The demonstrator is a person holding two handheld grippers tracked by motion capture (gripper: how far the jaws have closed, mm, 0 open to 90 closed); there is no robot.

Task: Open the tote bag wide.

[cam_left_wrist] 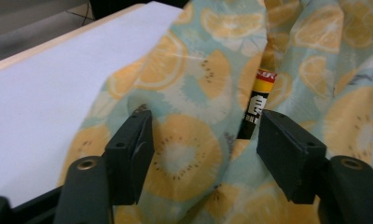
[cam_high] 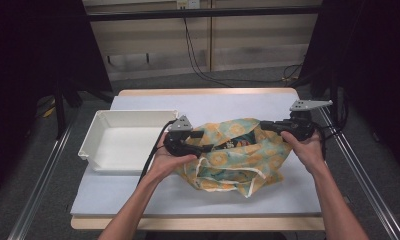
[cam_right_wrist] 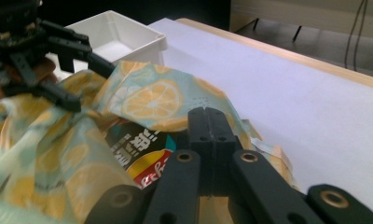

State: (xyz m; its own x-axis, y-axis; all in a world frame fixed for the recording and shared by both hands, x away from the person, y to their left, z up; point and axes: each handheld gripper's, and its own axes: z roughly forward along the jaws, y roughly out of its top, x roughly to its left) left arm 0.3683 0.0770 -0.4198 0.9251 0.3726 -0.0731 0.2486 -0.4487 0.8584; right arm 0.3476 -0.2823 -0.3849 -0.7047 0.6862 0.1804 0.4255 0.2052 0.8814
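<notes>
Right claw [cam_right_wrist: 211, 122] clamped on bag [cam_high: 238, 155] rim; left claw [cam_left_wrist: 203, 154] open astride.

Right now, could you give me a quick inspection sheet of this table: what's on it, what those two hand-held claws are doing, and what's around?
Surface: table under a pale sheet, wooden edges showing.
Job's things: fruit-print cloth bag lying crumpled, its mouth gaping; a printed packet shows inside.
Clutter: white tray at the left, nothing seen in it.
Grippers: left gripper open, jaws either side of a fold of the bag, not pressing; right gripper shut on the bag's edge.
Cables: one trails from the left gripper across the tray; black cables lie on the floor behind.
Surroundings: dark curtains at both sides, pale panelled wall behind.
</notes>
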